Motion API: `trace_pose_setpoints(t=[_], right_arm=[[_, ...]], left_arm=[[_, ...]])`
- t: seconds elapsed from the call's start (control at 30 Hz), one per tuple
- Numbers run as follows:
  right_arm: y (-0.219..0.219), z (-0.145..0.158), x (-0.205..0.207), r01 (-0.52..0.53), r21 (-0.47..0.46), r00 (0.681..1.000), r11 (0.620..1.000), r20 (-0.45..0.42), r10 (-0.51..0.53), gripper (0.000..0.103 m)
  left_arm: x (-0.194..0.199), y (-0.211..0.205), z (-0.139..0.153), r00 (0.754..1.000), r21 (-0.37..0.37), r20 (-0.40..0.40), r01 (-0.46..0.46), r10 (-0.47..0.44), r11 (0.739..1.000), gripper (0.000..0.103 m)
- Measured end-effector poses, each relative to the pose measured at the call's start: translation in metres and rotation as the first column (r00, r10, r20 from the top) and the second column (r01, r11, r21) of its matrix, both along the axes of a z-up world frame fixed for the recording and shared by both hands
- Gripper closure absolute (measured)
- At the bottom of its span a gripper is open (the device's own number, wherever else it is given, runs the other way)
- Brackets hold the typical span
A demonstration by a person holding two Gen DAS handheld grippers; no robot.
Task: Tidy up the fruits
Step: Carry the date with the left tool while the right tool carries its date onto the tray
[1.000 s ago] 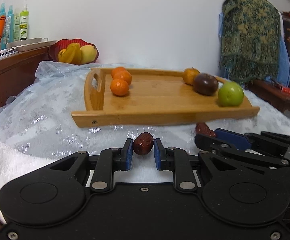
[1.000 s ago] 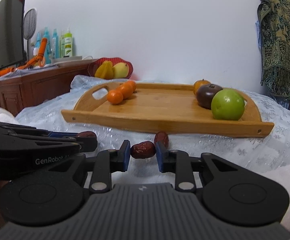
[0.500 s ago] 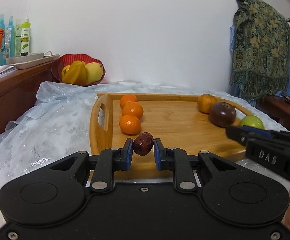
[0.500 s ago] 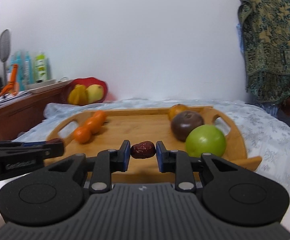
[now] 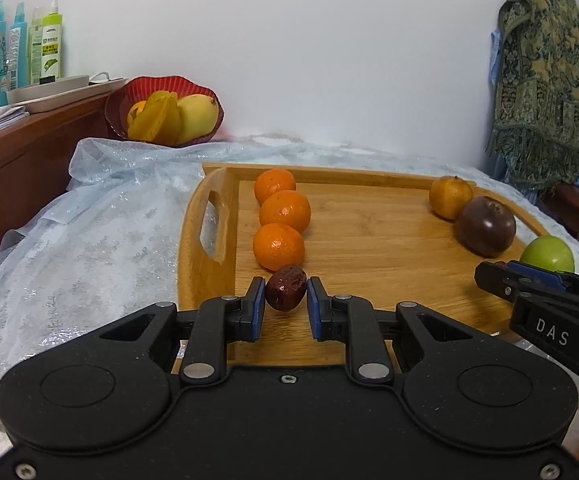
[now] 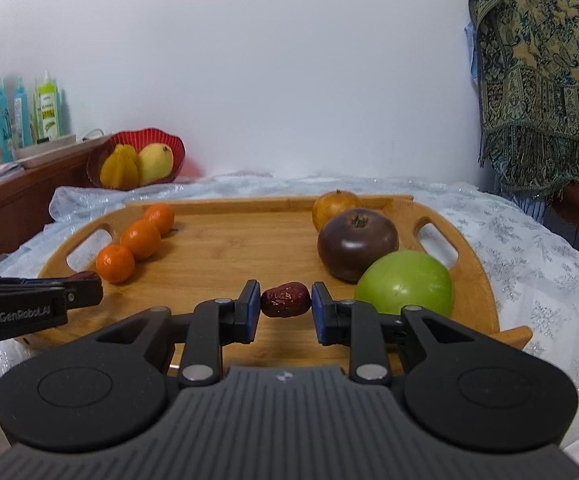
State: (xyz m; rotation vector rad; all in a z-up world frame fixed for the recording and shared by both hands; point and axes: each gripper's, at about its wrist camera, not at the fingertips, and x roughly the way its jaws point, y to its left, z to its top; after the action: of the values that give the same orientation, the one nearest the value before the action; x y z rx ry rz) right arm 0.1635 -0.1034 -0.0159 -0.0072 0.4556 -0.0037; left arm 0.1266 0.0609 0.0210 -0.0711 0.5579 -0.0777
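My left gripper is shut on a dark red date and holds it over the near left part of the wooden tray, just in front of a row of three small oranges. My right gripper is shut on a second red date over the tray's near middle, left of a green apple. Behind the apple lie a dark purple fruit and a yellow-orange fruit. The right gripper also shows at the right of the left wrist view.
The tray lies on a table under a pale plastic cover. A red bowl of yellow fruit stands at the back left by a wooden cabinet with bottles. A patterned cloth hangs at the right.
Both grippers have lifted their dates off the table cover in front of the tray and moved forward over the tray. Both have stayed shut on the dates.
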Motion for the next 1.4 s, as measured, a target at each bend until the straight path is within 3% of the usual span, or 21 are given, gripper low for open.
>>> trace_pose_setpoints(t=[0.4,1.4], right_arm=[[-0.0007,-0.0069,0.0060,0.016,0.006,0.999,1.000,-0.047,-0.016,0.071],[-0.0013,-0.0097,0.0073,0.030,0.009,0.998,1.000,-0.055,-0.030,0.066]], left_arm=[[0.0085,-0.0053,-0.0067,1.000,0.022,-0.018,-0.001,0.001,1.000,0.083],[0.0067,-0.0107,-0.0080,1.000,0.050,-0.011,0.003,-0.002,0.999,0.082]])
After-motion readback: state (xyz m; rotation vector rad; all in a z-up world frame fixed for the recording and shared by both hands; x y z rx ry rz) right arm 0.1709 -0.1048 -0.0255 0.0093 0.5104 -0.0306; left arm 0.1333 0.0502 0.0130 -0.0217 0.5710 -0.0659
